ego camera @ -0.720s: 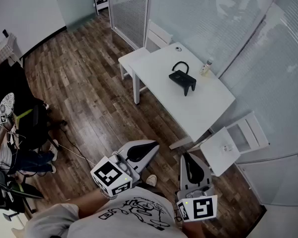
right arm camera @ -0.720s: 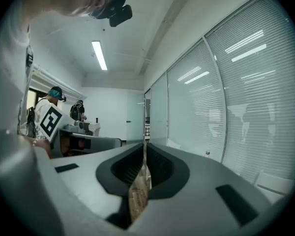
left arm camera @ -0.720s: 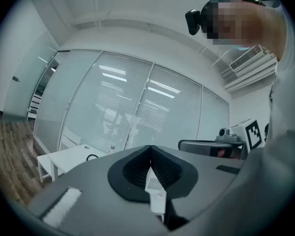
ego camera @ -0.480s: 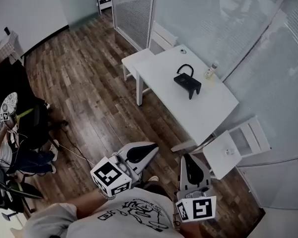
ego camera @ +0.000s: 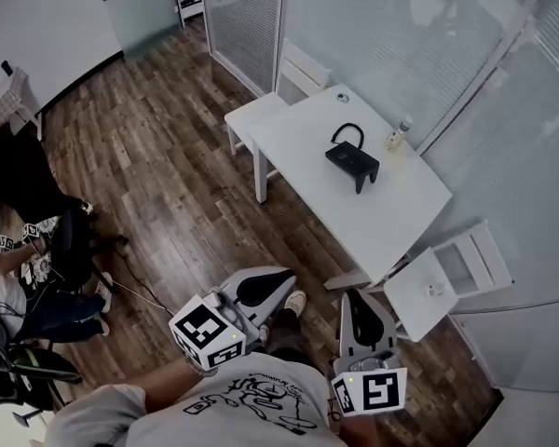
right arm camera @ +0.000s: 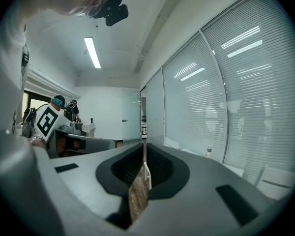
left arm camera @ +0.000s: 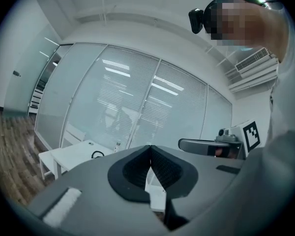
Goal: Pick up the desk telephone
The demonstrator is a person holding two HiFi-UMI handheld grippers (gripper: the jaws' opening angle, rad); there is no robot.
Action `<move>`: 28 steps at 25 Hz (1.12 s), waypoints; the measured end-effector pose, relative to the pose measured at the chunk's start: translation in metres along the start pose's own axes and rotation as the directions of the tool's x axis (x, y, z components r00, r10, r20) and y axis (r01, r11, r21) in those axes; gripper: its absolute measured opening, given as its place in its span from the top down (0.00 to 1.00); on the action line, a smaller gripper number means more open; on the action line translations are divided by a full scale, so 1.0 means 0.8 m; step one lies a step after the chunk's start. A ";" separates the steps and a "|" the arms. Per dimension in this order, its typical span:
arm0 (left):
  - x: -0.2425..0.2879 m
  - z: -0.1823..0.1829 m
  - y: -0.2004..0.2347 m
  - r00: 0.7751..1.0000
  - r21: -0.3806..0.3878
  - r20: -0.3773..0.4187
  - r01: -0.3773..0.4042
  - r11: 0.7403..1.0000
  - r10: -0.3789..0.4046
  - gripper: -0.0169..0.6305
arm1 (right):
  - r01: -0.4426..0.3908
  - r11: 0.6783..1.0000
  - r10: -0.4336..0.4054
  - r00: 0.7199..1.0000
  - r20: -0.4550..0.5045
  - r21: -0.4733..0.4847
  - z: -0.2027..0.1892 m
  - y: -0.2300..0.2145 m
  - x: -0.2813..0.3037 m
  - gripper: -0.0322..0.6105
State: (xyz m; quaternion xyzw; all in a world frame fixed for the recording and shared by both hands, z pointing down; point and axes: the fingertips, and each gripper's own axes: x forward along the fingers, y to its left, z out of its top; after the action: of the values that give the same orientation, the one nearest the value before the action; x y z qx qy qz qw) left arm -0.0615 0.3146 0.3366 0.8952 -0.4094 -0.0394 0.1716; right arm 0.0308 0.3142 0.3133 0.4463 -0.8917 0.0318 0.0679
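Note:
The black desk telephone (ego camera: 352,162) with its curled cord lies on the white table (ego camera: 382,214), far ahead of me across the wood floor. In the left gripper view the telephone (left arm camera: 97,155) is a small dark shape on that table (left arm camera: 64,157). My left gripper (ego camera: 287,277) is held close to my body with its jaws shut and nothing between them (left arm camera: 150,147). My right gripper (ego camera: 352,293) hangs beside it, also shut and empty (right arm camera: 144,144). Both are well short of the table.
A small bottle (ego camera: 398,136) and a small round object (ego camera: 342,97) stand on the table. One white chair (ego camera: 298,68) sits behind it, another (ego camera: 447,277) at its near right end. Glass partitions (ego camera: 382,35) run behind. People and dark chairs (ego camera: 28,250) are at the left.
The table and telephone sit slightly further right and lower in the head view. My shoe now shows between the grippers. Both grippers stay shut and in place.

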 end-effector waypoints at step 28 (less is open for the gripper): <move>0.312 0.069 0.094 0.999 0.020 -0.030 0.025 1.000 -0.024 0.97 | 0.018 1.000 -0.017 1.000 -0.005 0.026 0.025 -0.275 0.156 0.92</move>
State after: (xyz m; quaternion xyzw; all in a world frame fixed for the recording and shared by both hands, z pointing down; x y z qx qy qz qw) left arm 0.0378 0.0677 0.3278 0.9023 -0.3962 -0.0241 0.1683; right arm 0.1310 0.0808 0.3112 0.4548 -0.8872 0.0438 0.0645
